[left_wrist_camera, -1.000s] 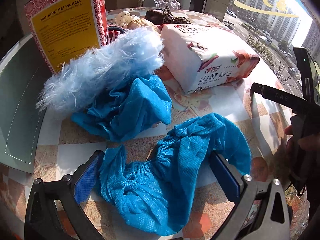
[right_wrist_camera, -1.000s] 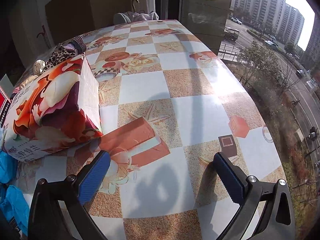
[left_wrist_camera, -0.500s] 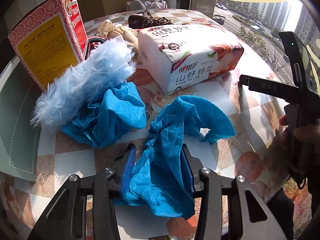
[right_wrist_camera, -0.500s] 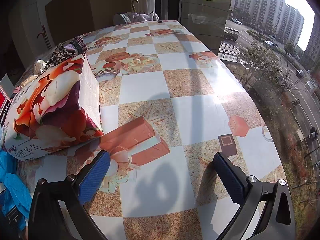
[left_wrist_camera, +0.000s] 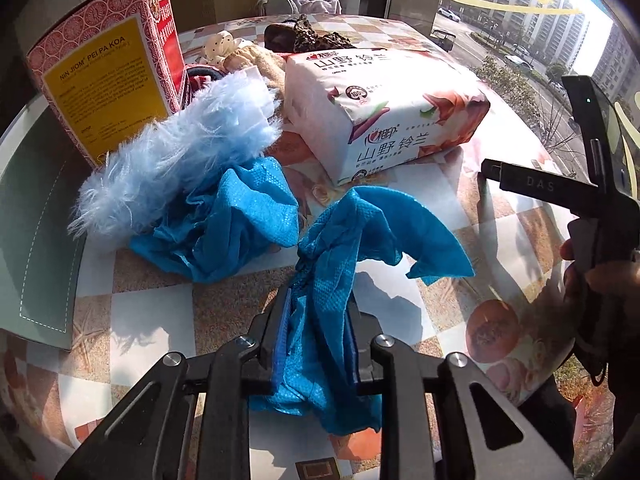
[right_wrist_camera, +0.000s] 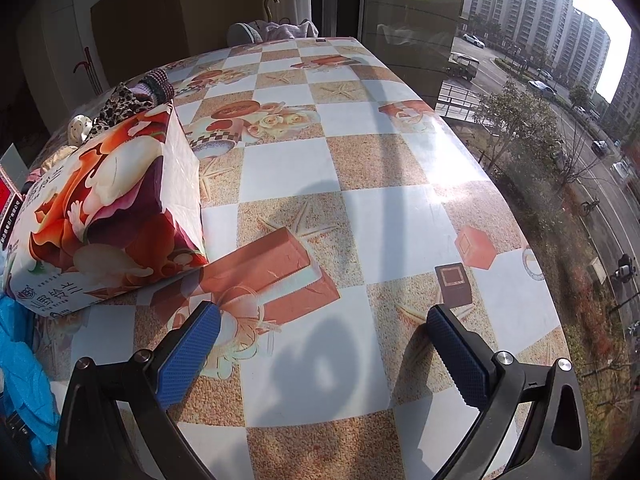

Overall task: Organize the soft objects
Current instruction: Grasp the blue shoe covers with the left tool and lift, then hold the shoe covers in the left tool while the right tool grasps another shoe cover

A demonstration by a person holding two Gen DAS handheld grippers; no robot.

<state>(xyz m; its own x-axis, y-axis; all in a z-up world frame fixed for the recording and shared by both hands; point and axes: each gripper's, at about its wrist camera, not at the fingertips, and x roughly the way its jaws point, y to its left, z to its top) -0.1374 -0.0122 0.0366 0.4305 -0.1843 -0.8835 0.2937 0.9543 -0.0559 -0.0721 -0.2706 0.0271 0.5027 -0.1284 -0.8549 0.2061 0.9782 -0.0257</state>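
Centrally, the left gripper [left_wrist_camera: 316, 340] has its jaws pinching a blue shoe cover [left_wrist_camera: 340, 264], which bunches between them above the desk [left_wrist_camera: 400, 320]. Right gripper [right_wrist_camera: 324, 352]: jaws spread wide, holding nothing.

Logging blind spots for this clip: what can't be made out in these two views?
- Left wrist view: the left gripper jaws cover the pinched middle of the blue shoe cover.
- Left wrist view: the fluffy light-blue item overlaps the second blue cover, hiding its far edge.
- Right wrist view: the tissue pack screens the pile behind it.
- Right gripper: nothing between its jaws.
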